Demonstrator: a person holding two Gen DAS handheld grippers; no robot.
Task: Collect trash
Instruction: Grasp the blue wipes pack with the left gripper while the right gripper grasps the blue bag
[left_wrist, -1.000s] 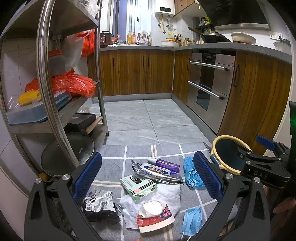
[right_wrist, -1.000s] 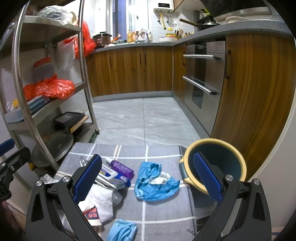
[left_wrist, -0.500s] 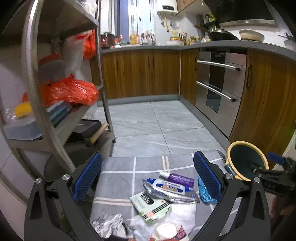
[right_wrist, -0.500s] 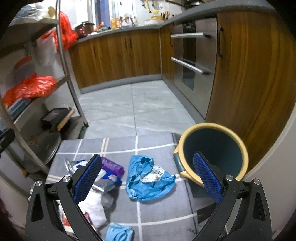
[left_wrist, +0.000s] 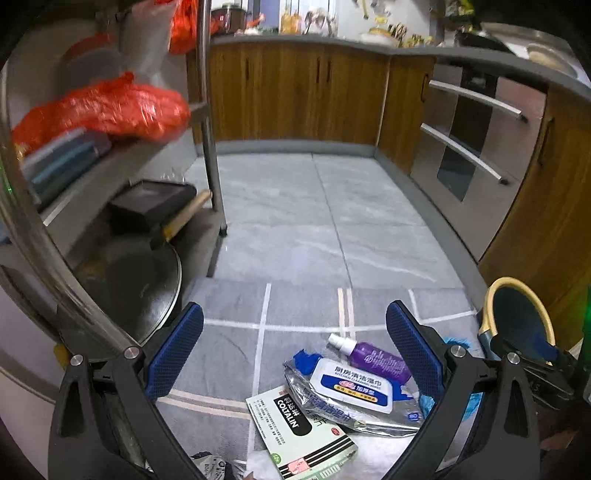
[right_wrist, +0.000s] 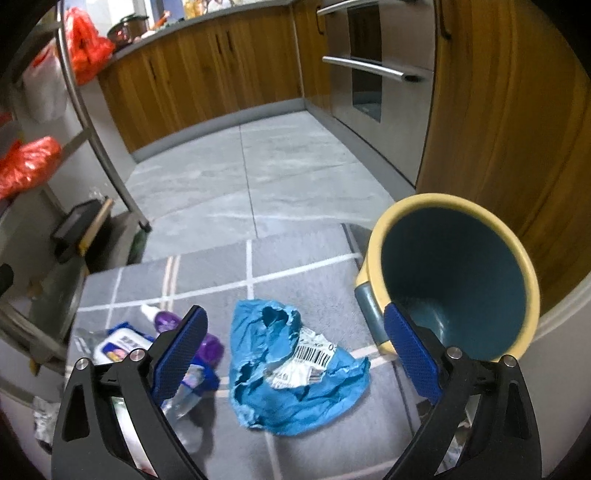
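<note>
Dim indoor light, strong fisheye bending with black corners; motion blur toward nine o'clock, mild floor glare.

Both wrist views look low and forward over the grey mat, sharing the purple bottle.

Grey marbled tile floor; grey checked mat in foreground. Wood cabinets along far wall under grey counter. Built-in steel oven right; metal shelf rack left.
</note>
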